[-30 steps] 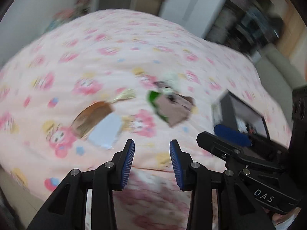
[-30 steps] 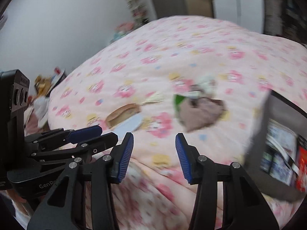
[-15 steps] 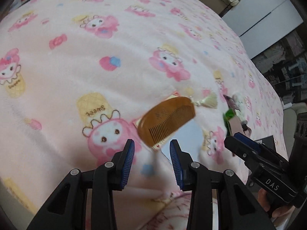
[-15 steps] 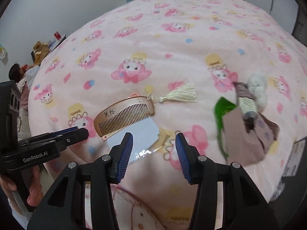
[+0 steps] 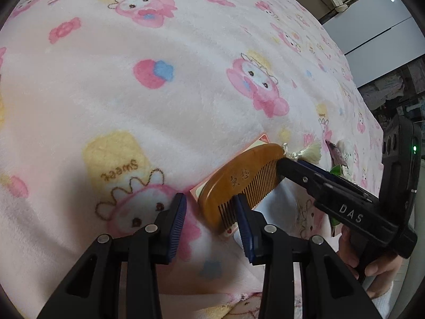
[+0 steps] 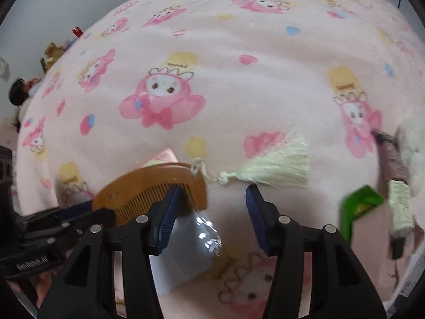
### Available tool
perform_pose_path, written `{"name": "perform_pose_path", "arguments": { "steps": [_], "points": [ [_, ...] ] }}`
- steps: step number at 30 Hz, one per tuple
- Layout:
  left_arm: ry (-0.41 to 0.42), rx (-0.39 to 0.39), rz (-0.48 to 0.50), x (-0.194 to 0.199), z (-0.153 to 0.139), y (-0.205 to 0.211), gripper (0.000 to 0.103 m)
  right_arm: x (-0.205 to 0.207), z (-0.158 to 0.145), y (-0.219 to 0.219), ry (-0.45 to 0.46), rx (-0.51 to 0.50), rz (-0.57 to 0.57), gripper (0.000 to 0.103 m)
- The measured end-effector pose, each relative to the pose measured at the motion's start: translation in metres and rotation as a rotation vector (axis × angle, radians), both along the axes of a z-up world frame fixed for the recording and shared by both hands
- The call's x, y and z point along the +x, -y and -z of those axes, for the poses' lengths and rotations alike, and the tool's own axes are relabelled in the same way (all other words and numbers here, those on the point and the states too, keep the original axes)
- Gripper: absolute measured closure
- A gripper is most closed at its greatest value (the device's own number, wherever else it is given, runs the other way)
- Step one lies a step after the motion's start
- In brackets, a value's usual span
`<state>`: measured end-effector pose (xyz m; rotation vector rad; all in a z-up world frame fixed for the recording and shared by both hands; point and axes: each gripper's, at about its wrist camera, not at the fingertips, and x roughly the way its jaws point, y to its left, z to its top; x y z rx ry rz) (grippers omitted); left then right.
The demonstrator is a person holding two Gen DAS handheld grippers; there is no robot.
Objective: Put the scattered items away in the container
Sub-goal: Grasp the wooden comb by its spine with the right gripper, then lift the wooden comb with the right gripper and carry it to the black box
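Note:
A wooden comb (image 5: 233, 183) with a cream tassel (image 6: 276, 170) lies on the pink cartoon blanket (image 5: 159, 93), on top of a pink card and a pale blue packet (image 6: 186, 247). My left gripper (image 5: 209, 220) is open, its right finger at the comb's near end. My right gripper (image 6: 209, 215) is open, its left finger over the comb's other end (image 6: 148, 188). The right gripper also shows in the left wrist view (image 5: 332, 196). The container is out of view.
At the right lie a green packet (image 6: 358, 207), a mauve fabric item with a tube (image 6: 395, 186) and a white fluffy thing (image 6: 411, 138). Clutter and a doll (image 6: 18, 95) sit beyond the bed's left edge. Cabinets (image 5: 372, 32) stand behind the bed.
Both grippers have moved in close to the comb, one at each end. The dark container seen a second ago has left both views.

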<state>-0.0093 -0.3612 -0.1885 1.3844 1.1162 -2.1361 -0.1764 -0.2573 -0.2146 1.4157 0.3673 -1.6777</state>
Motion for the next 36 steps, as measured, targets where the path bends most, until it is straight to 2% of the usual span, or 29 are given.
{"name": "perform_pose_path", "arguments": {
  "steps": [2,5,12,15,24,31,36],
  "points": [
    [-0.008,0.009,0.0,-0.001,-0.001,-0.002,0.071,0.0,-0.002,-0.001,0.039,-0.047,-0.013,0.059],
    [-0.005,-0.013,0.013,-0.007,-0.004,-0.005,0.071,0.006,-0.005,-0.004,0.062,-0.075,-0.038,0.062],
    [-0.045,-0.029,0.037,-0.009,-0.019,-0.009,0.071,0.028,-0.023,-0.027,-0.001,-0.06,-0.043,0.062],
    [-0.057,-0.036,0.07,-0.015,-0.029,-0.018,0.071,0.036,-0.033,-0.052,-0.013,-0.068,-0.008,0.062],
    [-0.063,-0.037,0.202,-0.036,-0.052,-0.081,0.071,0.053,-0.063,-0.149,-0.008,-0.11,0.142,0.062],
    [-0.059,-0.069,0.275,-0.04,-0.073,-0.119,0.07,0.065,-0.079,-0.186,-0.048,-0.124,0.192,0.062],
    [-0.027,-0.038,0.311,-0.04,-0.072,-0.142,0.067,0.073,-0.083,-0.211,-0.06,-0.123,0.221,0.061]
  ]
}}
